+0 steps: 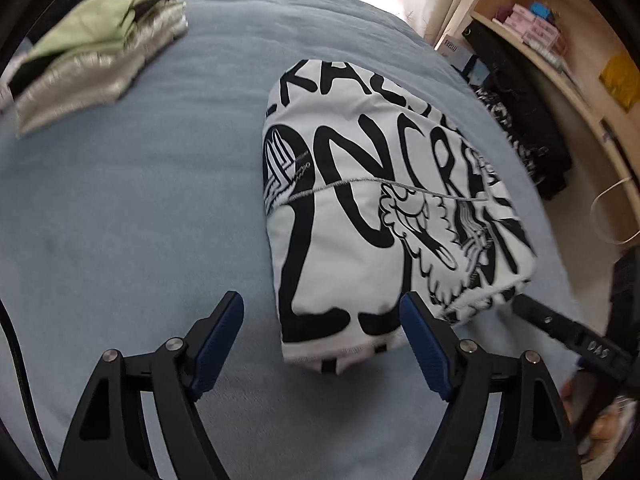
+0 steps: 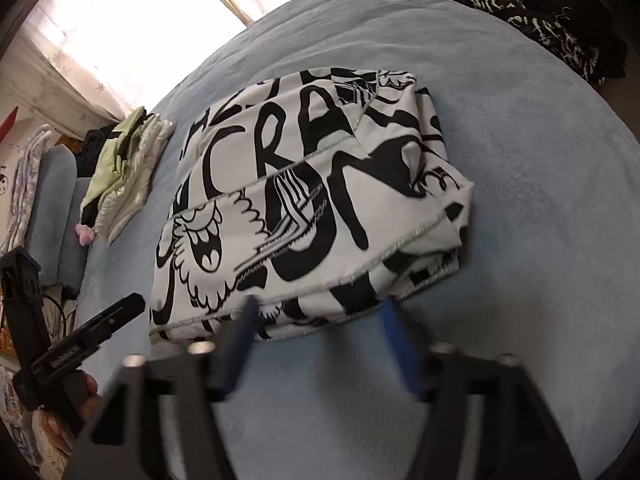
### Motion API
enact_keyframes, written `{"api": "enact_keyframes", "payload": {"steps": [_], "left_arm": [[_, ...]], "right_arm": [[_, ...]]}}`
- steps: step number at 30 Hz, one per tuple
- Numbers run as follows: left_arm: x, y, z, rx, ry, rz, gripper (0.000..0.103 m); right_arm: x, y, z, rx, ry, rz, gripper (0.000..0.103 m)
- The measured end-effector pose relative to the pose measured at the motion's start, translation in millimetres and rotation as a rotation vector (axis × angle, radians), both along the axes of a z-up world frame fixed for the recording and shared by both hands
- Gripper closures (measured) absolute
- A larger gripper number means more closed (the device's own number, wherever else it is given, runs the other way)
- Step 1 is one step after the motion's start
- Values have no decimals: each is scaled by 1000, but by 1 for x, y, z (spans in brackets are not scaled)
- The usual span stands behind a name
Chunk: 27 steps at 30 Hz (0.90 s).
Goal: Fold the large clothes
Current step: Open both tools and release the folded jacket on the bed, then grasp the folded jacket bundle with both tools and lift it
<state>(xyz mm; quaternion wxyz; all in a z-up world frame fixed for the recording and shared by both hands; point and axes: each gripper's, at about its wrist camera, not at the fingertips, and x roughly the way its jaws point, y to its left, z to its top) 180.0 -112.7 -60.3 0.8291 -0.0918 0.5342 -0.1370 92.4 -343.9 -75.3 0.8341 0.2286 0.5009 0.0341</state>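
Note:
A white garment with bold black lettering (image 1: 372, 200) (image 2: 304, 200) lies folded into a thick rectangular bundle on the blue bed cover (image 1: 140, 220) (image 2: 520, 200). My left gripper (image 1: 322, 304) is open, its blue-padded fingers (image 1: 222, 340) standing wide to either side of the bundle's near corner without pressing on it. My right gripper (image 2: 320, 306) is open too and blurred, with its tips just at the bundle's near hem. Each gripper shows in the other's view, the left one (image 2: 100, 328) at one side of the bundle and the right one (image 1: 560, 328) at the other.
A pile of folded clothes, green on silver (image 1: 100, 48) (image 2: 124, 168), sits farther along the bed. Beside the bed stand a wooden shelf (image 1: 568, 64) and dark patterned clothing (image 1: 520, 132) (image 2: 540, 28). A bright curtained window (image 2: 120, 20) is behind.

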Motion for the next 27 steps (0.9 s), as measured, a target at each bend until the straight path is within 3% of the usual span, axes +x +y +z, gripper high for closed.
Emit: {"api": "enact_keyframes", "payload": {"steps": [8,16,20,27], "left_arm": [[7,13,-9,-146,60,39,22],[31,12,-40,-273,149,55,21],[46,8,-56,-309,176,60,21],[70,2,-83,-380,212,57,12]], "right_arm": [[-2,-5,14,38,5,20,34],[17,-60,21,85,-5,-67,34],[44,-85,7,146,5,-64,34],[91,-98,-38,231,63,-3,34]]}}
